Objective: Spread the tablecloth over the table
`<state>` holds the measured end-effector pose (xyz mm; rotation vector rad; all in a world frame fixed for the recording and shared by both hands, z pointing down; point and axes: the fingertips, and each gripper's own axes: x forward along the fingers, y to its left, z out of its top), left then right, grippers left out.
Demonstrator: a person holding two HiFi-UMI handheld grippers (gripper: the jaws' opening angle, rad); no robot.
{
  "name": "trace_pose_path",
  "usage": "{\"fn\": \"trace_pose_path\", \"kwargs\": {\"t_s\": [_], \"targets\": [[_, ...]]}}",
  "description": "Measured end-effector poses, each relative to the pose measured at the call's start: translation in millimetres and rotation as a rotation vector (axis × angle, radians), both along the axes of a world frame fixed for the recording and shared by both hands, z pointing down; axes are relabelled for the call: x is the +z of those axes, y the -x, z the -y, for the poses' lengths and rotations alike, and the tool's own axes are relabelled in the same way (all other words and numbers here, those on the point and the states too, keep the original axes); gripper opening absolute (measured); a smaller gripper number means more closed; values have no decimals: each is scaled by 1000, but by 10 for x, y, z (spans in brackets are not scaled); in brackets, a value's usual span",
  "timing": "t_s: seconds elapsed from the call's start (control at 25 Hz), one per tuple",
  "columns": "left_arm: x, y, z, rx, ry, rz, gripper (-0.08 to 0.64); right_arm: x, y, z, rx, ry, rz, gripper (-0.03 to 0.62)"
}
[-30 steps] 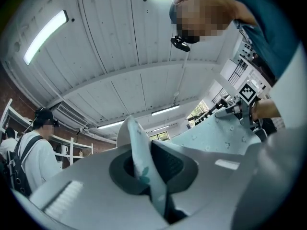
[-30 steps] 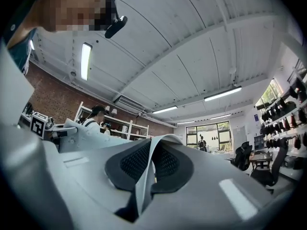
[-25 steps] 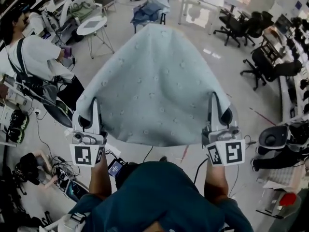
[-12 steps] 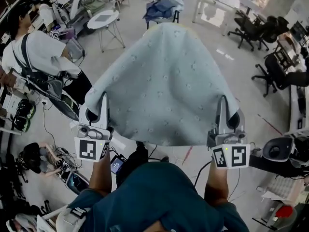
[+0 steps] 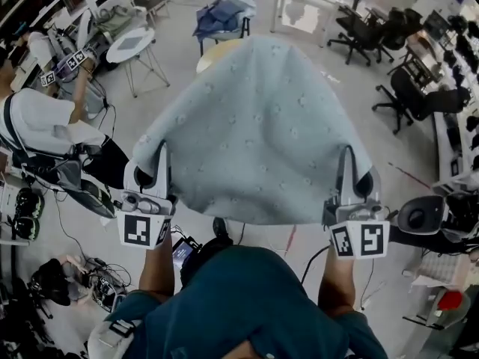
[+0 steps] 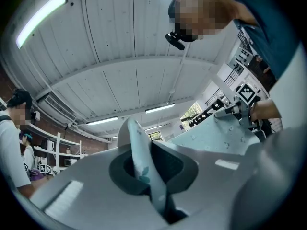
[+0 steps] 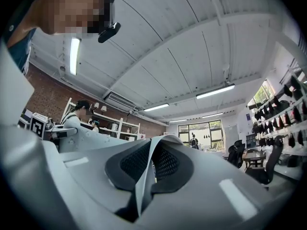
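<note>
A pale blue-grey tablecloth (image 5: 254, 133) with small embossed dots billows out in front of me, held up in the air by its two near corners. My left gripper (image 5: 159, 149) is shut on the left corner; a fold of the cloth (image 6: 141, 164) is pinched between its jaws. My right gripper (image 5: 349, 154) is shut on the right corner, with a thin edge of cloth (image 7: 145, 176) between its pads. A round table (image 5: 213, 49) peeks out past the cloth's far left edge; the cloth hides most of it.
A person in a white shirt (image 5: 41, 126) stands at the left with gear and cables on the floor. A small white side table (image 5: 131, 45) is at the upper left, a stool with blue cloth (image 5: 221, 13) behind it, office chairs (image 5: 404, 88) on the right.
Both grippers have carried the cloth forward; the room has slid beneath it, and the cloth now spreads wider and reaches the round table at the far side. Both grips are unchanged.
</note>
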<state>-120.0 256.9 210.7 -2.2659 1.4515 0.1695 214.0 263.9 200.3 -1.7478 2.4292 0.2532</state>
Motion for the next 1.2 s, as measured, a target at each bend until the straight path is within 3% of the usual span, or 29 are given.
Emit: {"fn": "trace_pose_path", "kwargs": {"t_s": [0.68, 1.2], "targets": [[-34, 782, 1189, 138, -9, -21, 5, -90, 777, 761, 151, -13, -19, 13], [86, 1292, 1555, 126, 20, -68, 6, -123, 1250, 1134, 157, 11, -64, 14]]}}
